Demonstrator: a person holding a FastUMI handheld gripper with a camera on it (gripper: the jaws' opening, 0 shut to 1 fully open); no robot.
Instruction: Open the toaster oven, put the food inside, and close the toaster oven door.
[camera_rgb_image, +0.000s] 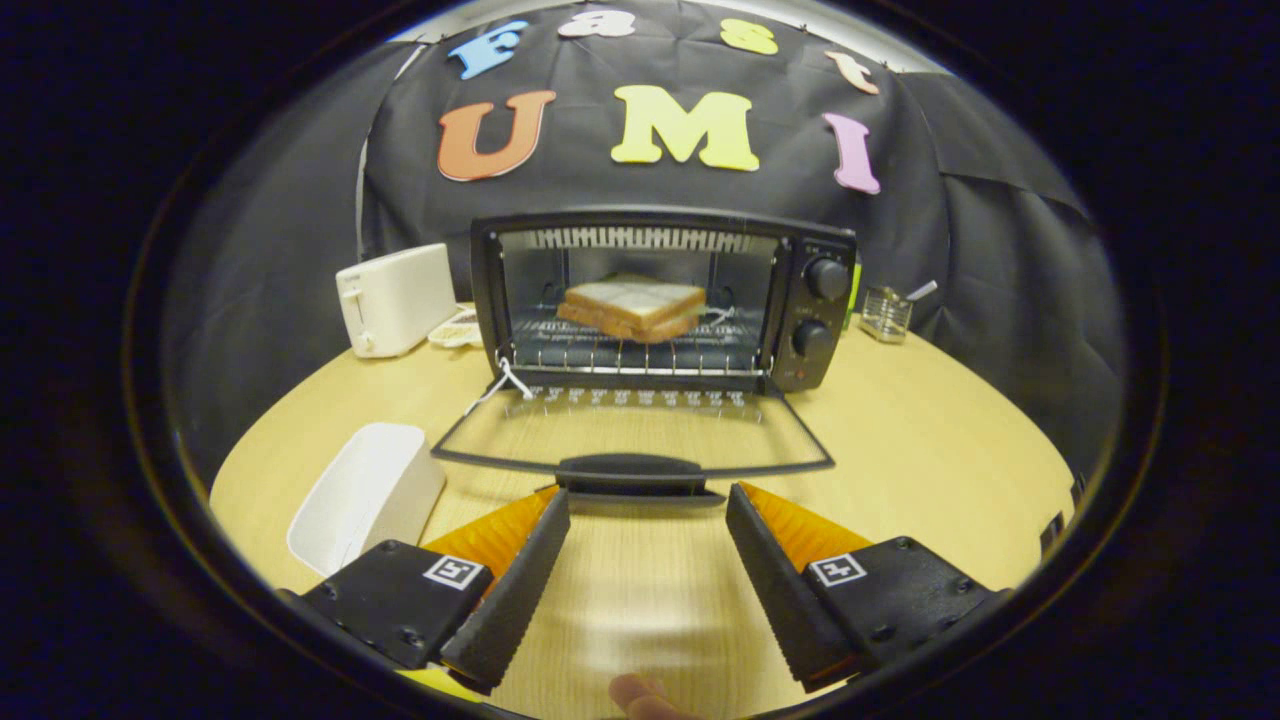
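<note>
Hovering just short of door handle (630, 470), tongs (648, 510) were spread wide, gripping nothing. Sandwich (632, 307) sat on rack inside toaster oven (665, 300) toward counter (900, 460) back edge. Door (630, 430) lay fully down. Risk: lifting handle off-centre, fingers slipping off, door dropping back.

text: none legible | fingers (520, 570): square coded tags (no words)

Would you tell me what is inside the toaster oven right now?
A sandwich lies on the wire rack inside the toaster oven, door down. The open gripper holds nothing.
</note>
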